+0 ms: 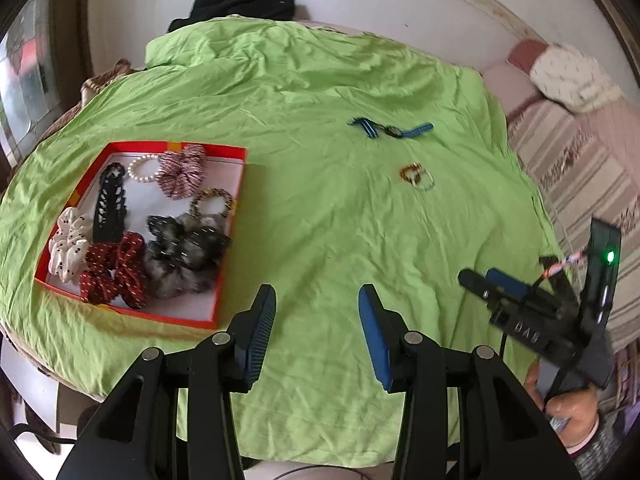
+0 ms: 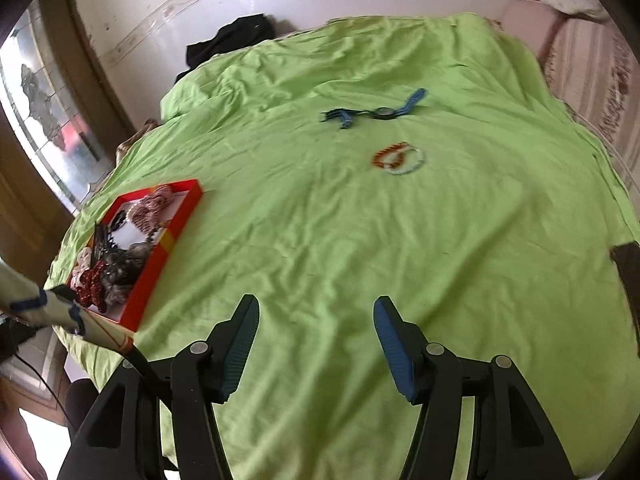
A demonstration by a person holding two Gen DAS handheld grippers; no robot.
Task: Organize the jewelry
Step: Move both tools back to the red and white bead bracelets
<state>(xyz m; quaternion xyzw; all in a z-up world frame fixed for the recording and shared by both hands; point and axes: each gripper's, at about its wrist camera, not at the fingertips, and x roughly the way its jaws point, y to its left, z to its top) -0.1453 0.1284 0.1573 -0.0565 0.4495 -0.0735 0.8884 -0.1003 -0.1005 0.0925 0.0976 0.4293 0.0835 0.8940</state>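
Observation:
A red box (image 1: pixel 230 152) with a white floor lies on the green sheet at the left; it holds several scrunchies, a black hair clip (image 1: pixel 109 204), a pearl bracelet (image 1: pixel 141 168) and a patterned ring bracelet (image 1: pixel 212 202). The box also shows in the right wrist view (image 2: pixel 160 256). A blue-strapped watch (image 1: pixel 390 130) (image 2: pixel 380 113) and two beaded bracelets (image 1: pixel 417 176) (image 2: pixel 398 158) lie loose on the sheet farther out. My left gripper (image 1: pixel 318 300) is open and empty beside the box. My right gripper (image 2: pixel 316 312) is open and empty above bare sheet; it also shows in the left wrist view (image 1: pixel 496 284).
The green sheet (image 1: pixel 320 220) covers a bed. A black garment (image 1: pixel 244 4) lies at the far edge by the white wall. A striped blanket (image 1: pixel 576 176) and a pillow (image 1: pixel 568 78) lie to the right. A window is at the far left.

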